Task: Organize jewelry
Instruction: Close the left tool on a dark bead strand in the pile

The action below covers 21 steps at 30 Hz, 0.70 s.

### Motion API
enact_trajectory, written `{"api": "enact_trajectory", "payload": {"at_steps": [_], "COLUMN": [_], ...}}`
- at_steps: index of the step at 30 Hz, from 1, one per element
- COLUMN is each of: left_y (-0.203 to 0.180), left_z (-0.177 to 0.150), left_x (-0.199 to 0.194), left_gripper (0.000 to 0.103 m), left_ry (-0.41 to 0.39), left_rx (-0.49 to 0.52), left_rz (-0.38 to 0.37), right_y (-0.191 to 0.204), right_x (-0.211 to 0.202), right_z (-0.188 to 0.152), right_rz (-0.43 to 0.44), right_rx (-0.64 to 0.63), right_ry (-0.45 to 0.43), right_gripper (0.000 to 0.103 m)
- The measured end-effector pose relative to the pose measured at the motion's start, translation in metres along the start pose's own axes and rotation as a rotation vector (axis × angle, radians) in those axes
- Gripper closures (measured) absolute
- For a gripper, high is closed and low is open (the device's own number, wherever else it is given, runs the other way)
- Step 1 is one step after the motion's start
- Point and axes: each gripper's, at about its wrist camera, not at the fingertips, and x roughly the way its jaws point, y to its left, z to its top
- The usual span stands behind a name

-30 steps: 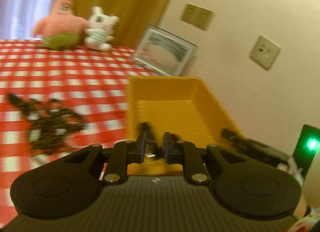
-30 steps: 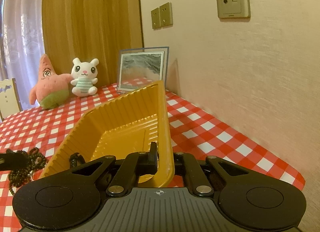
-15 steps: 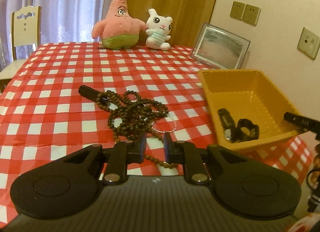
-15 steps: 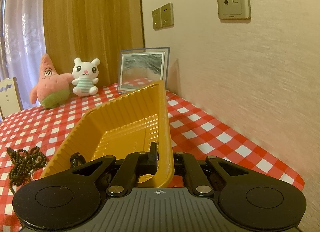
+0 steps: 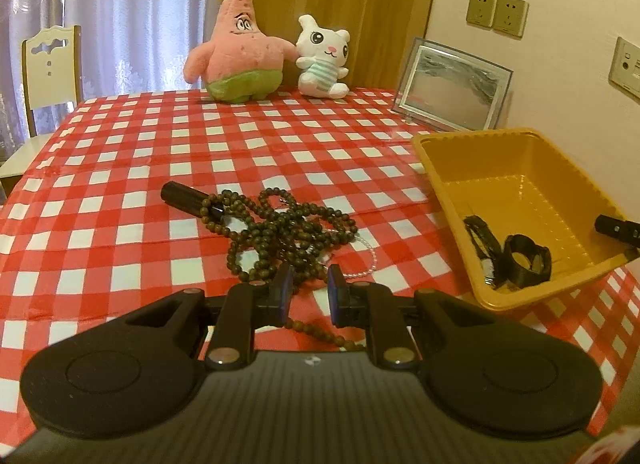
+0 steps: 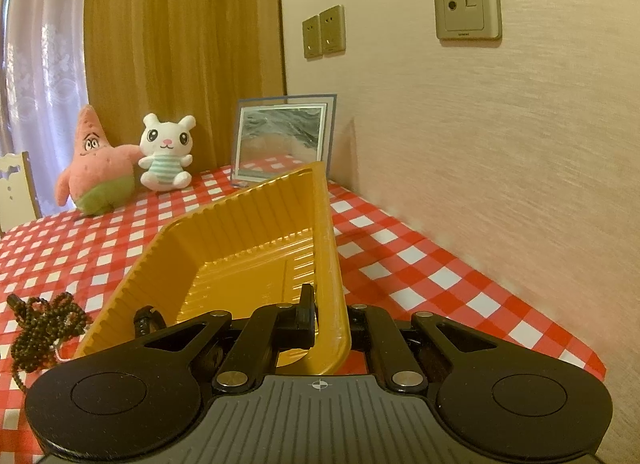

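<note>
A tangle of dark brown bead strands (image 5: 280, 228) lies mid-table on the red checked cloth, with a thin clear bead bracelet (image 5: 366, 260) at its right edge. My left gripper (image 5: 310, 292) hovers at the pile's near side, jaws a narrow gap apart, nothing between the pads. At the right, the yellow tray (image 5: 452, 136) holds a black watch strap (image 5: 484, 244) and a black ring-shaped band (image 5: 526, 260). My right gripper (image 6: 330, 312) is shut on the yellow tray's (image 6: 240, 232) near wall. The beads (image 6: 44, 324) show at far left in the right wrist view.
A black cylinder (image 5: 184, 196) lies against the beads' far left. A pink star plush (image 5: 236, 48), a white bunny plush (image 5: 322, 60) and a framed picture (image 5: 452, 88) stand along the back. The wall runs close on the right; a chair (image 5: 48, 64) stands at the left.
The left gripper swung away from over the yellow tray, leftward and lower, and now faces the bead pile. The right gripper and the tray have not moved.
</note>
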Motion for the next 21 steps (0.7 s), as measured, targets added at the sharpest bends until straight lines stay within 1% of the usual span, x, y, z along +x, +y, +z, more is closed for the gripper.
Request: {"api": "enact_trajectory", "payload": {"at_steps": [4, 9, 18, 21], "left_y": [0.009, 0.014, 0.003, -0.002], "left_z": [0.003, 0.008, 0.021, 0.023], "left_x": [0.008, 0.020, 0.054, 0.070], "left_gripper": [0.087, 0.087, 0.086, 0.086], "left_ry": [0.007, 0.018, 0.039, 0.057], "left_rx": [-0.009, 0.000, 0.066, 0.089], "left_rz": [0.018, 0.020, -0.013, -0.008], "right_y": [-0.001, -0.001, -0.001, -0.001], "right_x": [0.001, 0.004, 0.007, 0.008], "right_z": [0.000, 0.001, 0.002, 0.003], "right_rz": [-0.005, -0.010, -0.013, -0.015], "right_rx": [-0.003, -0.008, -0.013, -0.012], "right_ry": [0.000, 0.001, 0.003, 0.005], "right_gripper": [0.097, 0.097, 0.098, 0.098]}}
